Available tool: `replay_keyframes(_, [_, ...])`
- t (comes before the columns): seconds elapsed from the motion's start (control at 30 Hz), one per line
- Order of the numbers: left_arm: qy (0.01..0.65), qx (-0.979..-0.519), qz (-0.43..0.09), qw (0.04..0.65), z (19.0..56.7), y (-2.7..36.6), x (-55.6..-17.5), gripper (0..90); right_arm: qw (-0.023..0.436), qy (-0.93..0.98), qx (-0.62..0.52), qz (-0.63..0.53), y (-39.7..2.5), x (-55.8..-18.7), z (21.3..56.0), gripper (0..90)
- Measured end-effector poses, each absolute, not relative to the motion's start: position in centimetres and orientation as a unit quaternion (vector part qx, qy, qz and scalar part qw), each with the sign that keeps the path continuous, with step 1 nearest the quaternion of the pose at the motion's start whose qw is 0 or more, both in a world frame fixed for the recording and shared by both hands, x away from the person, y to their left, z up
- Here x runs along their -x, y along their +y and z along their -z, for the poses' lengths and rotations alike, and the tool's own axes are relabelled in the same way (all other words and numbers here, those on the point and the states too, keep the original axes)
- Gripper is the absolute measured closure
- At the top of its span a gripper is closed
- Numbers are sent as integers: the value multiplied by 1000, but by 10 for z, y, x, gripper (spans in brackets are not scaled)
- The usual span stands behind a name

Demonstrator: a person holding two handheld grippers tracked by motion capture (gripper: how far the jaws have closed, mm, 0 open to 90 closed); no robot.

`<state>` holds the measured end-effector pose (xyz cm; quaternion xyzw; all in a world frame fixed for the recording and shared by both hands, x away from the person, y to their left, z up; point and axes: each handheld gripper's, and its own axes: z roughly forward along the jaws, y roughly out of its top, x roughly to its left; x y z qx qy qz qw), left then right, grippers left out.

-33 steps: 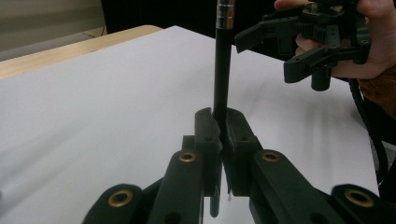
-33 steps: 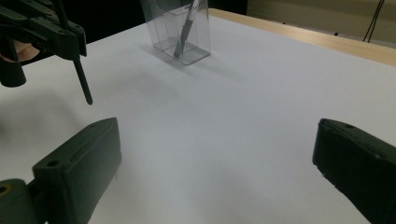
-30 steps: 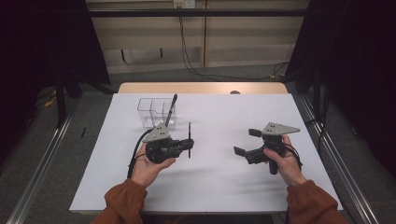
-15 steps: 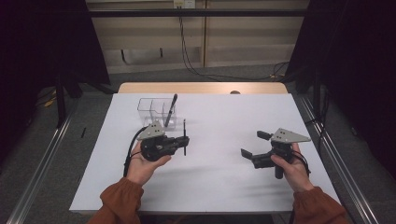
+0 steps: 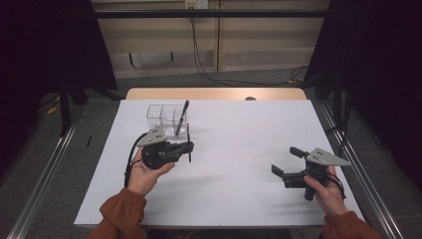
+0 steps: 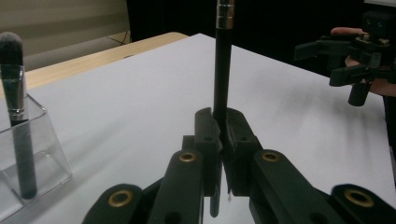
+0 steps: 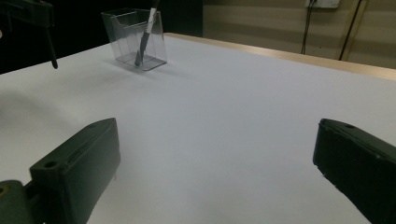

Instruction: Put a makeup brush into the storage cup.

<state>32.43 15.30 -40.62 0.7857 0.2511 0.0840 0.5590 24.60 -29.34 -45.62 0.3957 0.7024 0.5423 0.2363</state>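
My left gripper hovers left of the table's centre, shut on a thin black brush handle that stands upright. In the left gripper view the handle rises between my shut jaws, with a metal ferrule at the top edge. Just behind stands a clear plastic holder with a grey-bristled brush leaning in it. That holder and its brush sit at the left of the left gripper view. My right gripper is open at the right front, with nothing between its jaws.
A white sheet covers the table, with a wooden edge at the back. Metal rails run along both sides on the floor. The right gripper view shows the holder far off at the upper left.
My left gripper has carried the black handle a little left, closer to the holder. My right gripper has drawn back to the right and toward the person, still open.
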Motion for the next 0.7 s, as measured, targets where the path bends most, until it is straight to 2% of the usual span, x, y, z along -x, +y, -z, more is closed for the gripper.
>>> replay_keyframes(0.4, [273, -780, -94, 555, 403, 167, -336, 856, 238, 699, -394, -548, -294, -240, 461, 3])
replay_keyframes(0.7, [291, -770, -118, 556, 393, 177, -350, 856, 257, 689, -393, -552, -301, -234, 461, 0])
